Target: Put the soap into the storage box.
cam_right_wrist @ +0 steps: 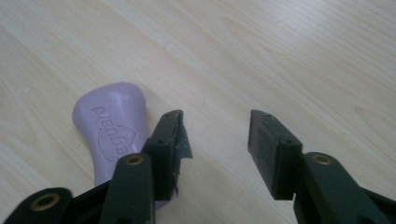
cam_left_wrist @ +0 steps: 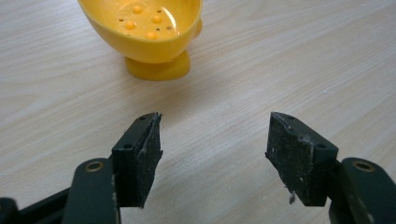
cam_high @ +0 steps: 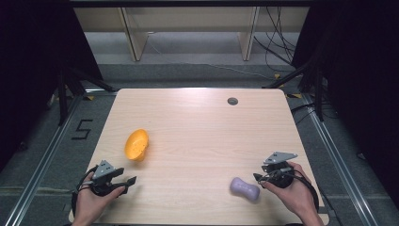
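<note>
Your left gripper (cam_left_wrist: 212, 156) gapes before the yellow strainer cup (cam_left_wrist: 148, 35); your right gripper (cam_right_wrist: 215, 154), also parted, has the lilac soap bar (cam_right_wrist: 112, 130) beside one finger.

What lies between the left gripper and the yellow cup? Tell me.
Nothing but bare wood table. The left gripper view shows the open left gripper facing the yellow cup across it.

A pale wooden table (cam_high: 197, 122) is sitting on grey floor (cam_high: 42, 141), with cables (cam_high: 275, 42) trailing beyond between dark curtains (cam_high: 28, 56).
</note>
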Available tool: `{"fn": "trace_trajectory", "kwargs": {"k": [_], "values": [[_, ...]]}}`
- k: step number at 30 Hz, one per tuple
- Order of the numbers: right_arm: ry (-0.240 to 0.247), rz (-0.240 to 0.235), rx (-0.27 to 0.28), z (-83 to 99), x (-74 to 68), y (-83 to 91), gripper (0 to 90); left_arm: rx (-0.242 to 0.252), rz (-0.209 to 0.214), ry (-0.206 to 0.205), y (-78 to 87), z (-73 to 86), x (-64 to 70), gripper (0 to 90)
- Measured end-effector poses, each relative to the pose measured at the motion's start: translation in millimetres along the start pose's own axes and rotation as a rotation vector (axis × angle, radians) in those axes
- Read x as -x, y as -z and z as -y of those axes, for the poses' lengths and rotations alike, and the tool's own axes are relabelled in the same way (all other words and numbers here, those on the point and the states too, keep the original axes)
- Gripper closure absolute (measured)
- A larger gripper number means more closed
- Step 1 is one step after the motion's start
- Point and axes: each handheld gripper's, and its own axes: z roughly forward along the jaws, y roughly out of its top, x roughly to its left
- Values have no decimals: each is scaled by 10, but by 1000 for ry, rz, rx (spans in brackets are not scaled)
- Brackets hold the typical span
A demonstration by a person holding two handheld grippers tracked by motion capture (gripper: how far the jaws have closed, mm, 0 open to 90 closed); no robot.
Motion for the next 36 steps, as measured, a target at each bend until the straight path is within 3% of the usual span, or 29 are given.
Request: {"fn": "trace_trajectory", "kwargs": {"k": [3, 4, 12, 13, 14, 16, 20, 23, 24, 25, 27, 30, 34, 36], "values": [[41, -1, -34, -8, -19, -27, 583, 2, 4, -9, 3, -3, 4, 346], [99, 13, -34, -8, -8, -49, 589, 3, 4, -10, 2, -3, 4, 346], [254, -45, -206, -186, -118, -28, 575, 4, 17, -14, 11, 5, 2, 341], [278, -77, -250, -231, -133, -30, 561, -5, 20, -20, 15, 3, -1, 341], [278, -77, -250, -231, -133, -30, 561, -1, 22, -23, 10, 6, 0, 341], [317, -116, -314, -295, -154, -63, 509, -4, 23, -26, 15, 4, 2, 341], [362, -108, -343, -370, -180, -105, 510, 2, 21, -14, 15, 7, 3, 340], [407, -160, -432, -430, -234, -155, 449, 6, 20, -11, 10, 6, 7, 339], [426, -166, -449, -449, -254, -176, 431, 0, 22, -29, 17, 2, 2, 338], [444, -182, -462, -461, -268, -205, 403, 7, 27, -22, 12, 3, 11, 338], [454, -173, -502, -480, -313, -250, 380, 0, 25, -35, 14, 1, 6, 337], [519, -178, -534, -533, -341, -354, 363, 9, 25, -26, 10, 3, 13, 336], [536, -181, -548, -553, -380, -412, 374, 10, 22, -27, 9, 4, 14, 336], [519, -183, -566, -554, -416, -445, 391, 1, 14, -37, 16, 3, 12, 335]]}}
